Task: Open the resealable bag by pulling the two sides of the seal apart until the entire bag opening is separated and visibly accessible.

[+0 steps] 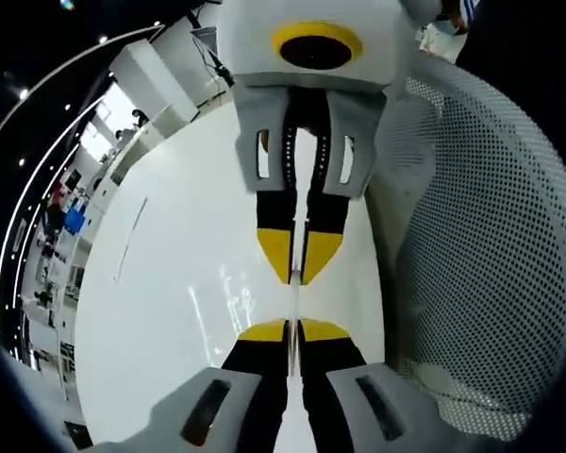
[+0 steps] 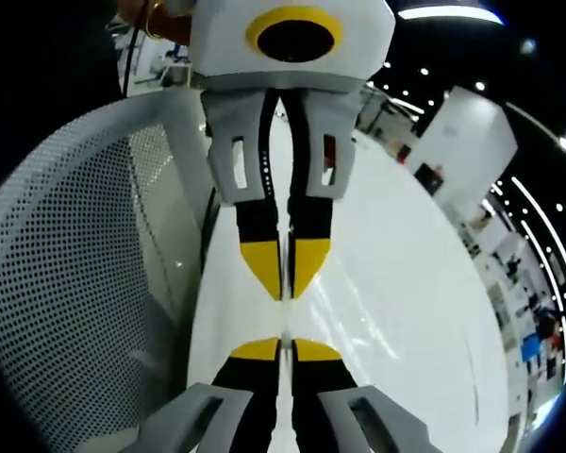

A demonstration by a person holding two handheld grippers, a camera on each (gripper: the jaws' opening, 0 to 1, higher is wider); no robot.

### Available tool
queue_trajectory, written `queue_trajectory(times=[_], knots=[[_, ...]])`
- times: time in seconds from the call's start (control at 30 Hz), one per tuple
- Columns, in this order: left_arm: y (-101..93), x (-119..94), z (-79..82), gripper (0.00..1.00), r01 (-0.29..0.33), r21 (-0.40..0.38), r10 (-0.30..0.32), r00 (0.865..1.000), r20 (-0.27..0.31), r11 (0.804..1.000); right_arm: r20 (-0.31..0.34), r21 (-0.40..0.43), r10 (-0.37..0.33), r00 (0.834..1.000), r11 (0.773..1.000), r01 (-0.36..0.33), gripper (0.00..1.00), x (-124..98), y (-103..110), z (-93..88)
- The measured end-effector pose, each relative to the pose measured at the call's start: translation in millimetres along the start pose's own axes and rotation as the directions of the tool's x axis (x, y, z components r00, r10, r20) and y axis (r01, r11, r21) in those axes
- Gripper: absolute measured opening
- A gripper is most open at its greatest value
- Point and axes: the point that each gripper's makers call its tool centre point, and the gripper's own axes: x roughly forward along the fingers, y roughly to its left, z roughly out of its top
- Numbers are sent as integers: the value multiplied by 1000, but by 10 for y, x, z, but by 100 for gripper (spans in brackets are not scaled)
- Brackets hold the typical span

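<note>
A clear resealable bag (image 1: 291, 304) is stretched edge-on between my two grippers, a thin glossy strip over the white table (image 1: 160, 283). My left gripper (image 1: 293, 327) rises from the bottom of the left gripper view, its yellow-tipped jaws shut on the bag's edge. Facing it from above, my right gripper (image 1: 297, 274) pinches the opposite side. In the right gripper view the right gripper (image 2: 285, 346) is shut on the bag (image 2: 285, 319), with the left gripper (image 2: 286, 285) opposite it. How far the seal has parted cannot be seen.
A white perforated mesh wall (image 1: 481, 236) curves close beside the grippers, and it appears again as mesh (image 2: 66, 264) in the right gripper view. The white table (image 2: 415, 293) stretches away on the other side. A hand (image 2: 156, 19) holds the left gripper.
</note>
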Motion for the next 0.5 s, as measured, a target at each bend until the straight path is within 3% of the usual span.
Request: queue_trajectory(times=[0.5], knots=[[-3,27,81,0,16,-2,-16,1000,27,1000,5,6,-7,1000,1000,7,0,-7,-23,27]])
